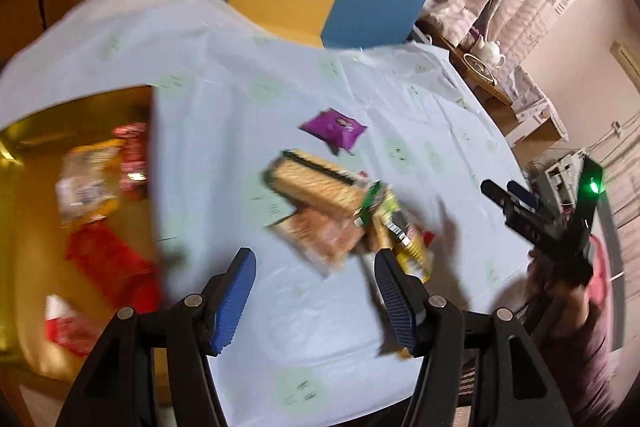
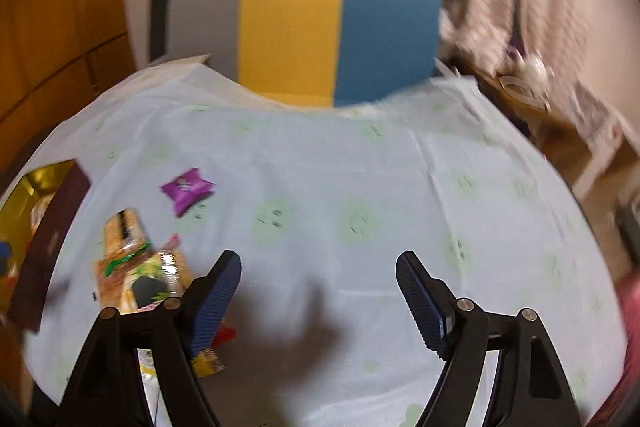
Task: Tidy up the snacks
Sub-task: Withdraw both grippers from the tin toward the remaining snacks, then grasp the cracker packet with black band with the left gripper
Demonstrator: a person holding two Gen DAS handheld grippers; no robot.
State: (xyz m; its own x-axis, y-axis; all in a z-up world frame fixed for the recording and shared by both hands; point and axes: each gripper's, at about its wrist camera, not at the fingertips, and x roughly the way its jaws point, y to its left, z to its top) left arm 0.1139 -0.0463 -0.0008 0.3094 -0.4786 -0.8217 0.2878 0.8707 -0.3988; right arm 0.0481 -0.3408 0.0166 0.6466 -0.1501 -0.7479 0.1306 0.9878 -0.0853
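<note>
On the tabletop (image 1: 280,327): pale cloth w/ green prints; snacks partly sorted, as far as we can judge.
Box: gold-lined box (image 1: 24,155) at the left edge, already holding several packets (yellow/clear one, red ones); blurred, so we can't name them.
Done so far: we judge roughly half, since some snacks sit in the box & a loose pile remains outside.
Left to do: cracker pack (image 1: 316,183), a brown-wrapped pack (image 1: 320,235) under it, a yellow pack (image 1: 412,251) at the pile's right end, plus the purple packet (image 1: 334,127) lying apart, farther back.
Left tool (image 1: 316,291): jaws wide apart, nothing btwn them; blue pads bare.
Right tool (image 2: 320,291): jaws also wide apart, empty; only bare cloth & a shadow btwn them.
Pile vs left tool: just ahead of the tips; the yellow pack's edge sits beside the right-hand finger, touching or not we can't tell.
Pile vs right tool: off to its left, partly hidden behind the left-hand finger; not btwn the jaws.
Purple packet vs tools: well apart from both, beyond the pile.
Right tool in left view: seen at the far right, held in a hand (image 1: 560,291), green light on.
Backdrop: grey/yellow/blue chair (image 2: 320,31) behind the tabletop; both views motion-blurred.
</note>
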